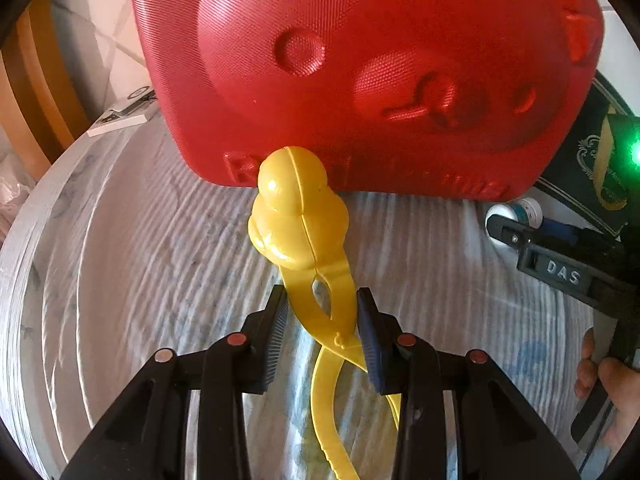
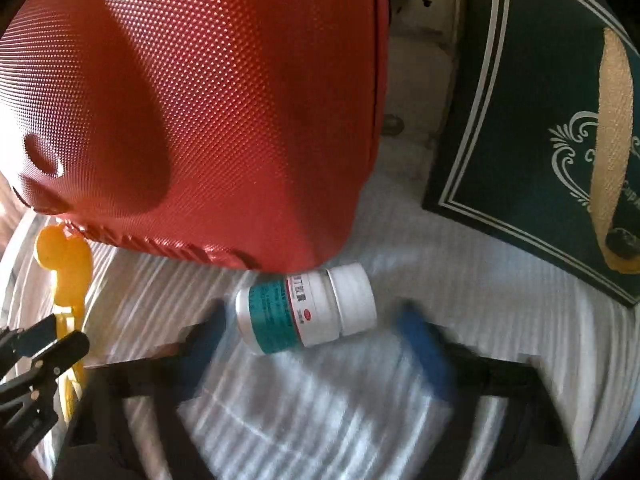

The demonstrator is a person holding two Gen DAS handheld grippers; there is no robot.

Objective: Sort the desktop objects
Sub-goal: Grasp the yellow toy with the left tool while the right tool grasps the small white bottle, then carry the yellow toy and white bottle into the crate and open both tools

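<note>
left gripper (image 1: 324,320): pinching the yellow toy tongs (image 1: 304,216) just above their pivot; both ribbed pads press on the yellow arms; seen again at the lower left edge of the right wrist view, black fingers around the yellow plastic
yellow toy tongs: ball-shaped moulded head points away from the camera, touching or nearly touching the lower edge of the red case (image 1: 360,72); the two thin handle strips trail back under the gripper toward the camera; cannot tell whether the head rests on the table or is lifted off it
right gripper (image 2: 316,344): fingers blurred; blue pads spread to either side of the pill bottle (image 2: 308,312); gaps visible on both sides, pads not pressing on it
pill bottle: white, teal label, white cap; lying on its side on the table (image 2: 420,280), cap toward the right; just below the corner of the red case, close to touching it; in the left wrist view only its end shows past the right gripper's finger
red case: large, textured shell with an embossed bear face; fills the upper part of both views; standing on the table
green box (image 2: 520,120): dark green with white border lines and gold ornament; right of the red case, beyond the bottle; apart from the bottle
table: white surface with a faint ripple pattern; rounded edge visible at left
person: hand (image 1: 604,384) on the right gripper's handle, right edge of the left wrist view
white card (image 1: 120,114): flat on the table at far left, beside the red case
</note>
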